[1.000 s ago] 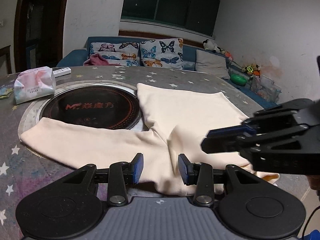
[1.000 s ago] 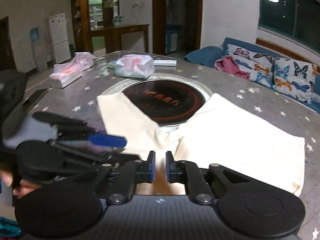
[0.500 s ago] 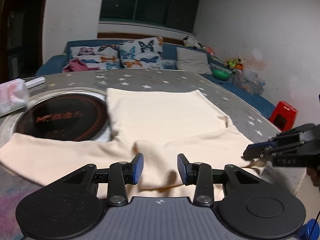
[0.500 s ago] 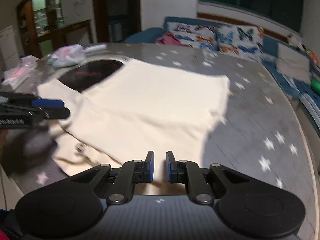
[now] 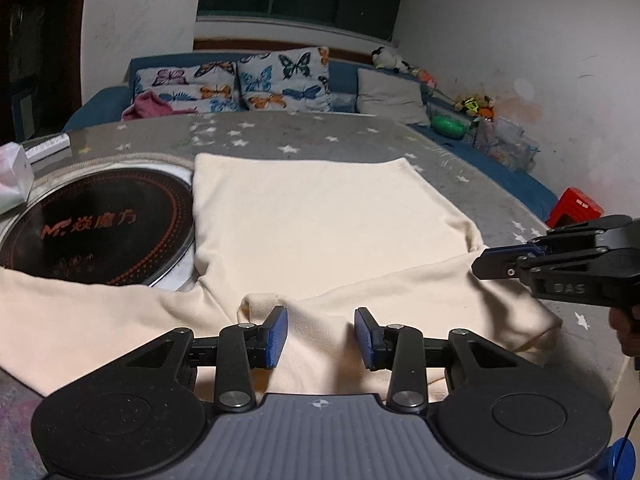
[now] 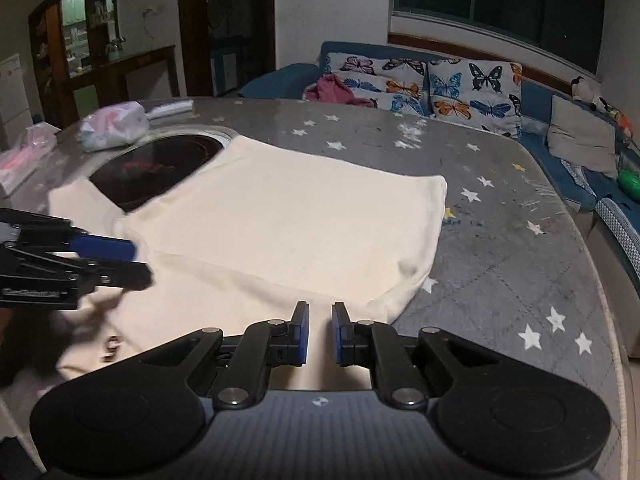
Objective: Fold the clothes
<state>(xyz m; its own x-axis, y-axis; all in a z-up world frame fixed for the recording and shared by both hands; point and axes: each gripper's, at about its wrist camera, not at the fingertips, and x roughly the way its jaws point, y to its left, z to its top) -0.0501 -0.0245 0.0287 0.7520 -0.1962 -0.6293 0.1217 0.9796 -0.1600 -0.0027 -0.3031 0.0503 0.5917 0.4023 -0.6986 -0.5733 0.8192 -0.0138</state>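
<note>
A cream long-sleeved garment (image 5: 320,224) lies flat on the grey star-patterned table (image 5: 304,136); it also shows in the right wrist view (image 6: 288,228). One sleeve runs left across the black round hotplate (image 5: 96,232). My left gripper (image 5: 320,334) is open and empty, hovering just above the garment's near edge at the middle. My right gripper (image 6: 320,330) is open by a narrow gap and empty, over the near right part of the cloth. It shows side-on in the left wrist view (image 5: 496,266). The left gripper shows in the right wrist view (image 6: 120,258).
Tissue packs (image 6: 114,126) and a pink pack (image 6: 24,156) sit at the table's far left. A blue sofa with butterfly cushions (image 5: 240,84) stands behind the table. A red stool (image 5: 574,208) stands on the floor at right. The table edge runs close on the right (image 6: 612,320).
Both grippers have shifted to the right along the garment's near edge. The right gripper swung away from the left one toward the right side. Neither took hold of the cloth.
</note>
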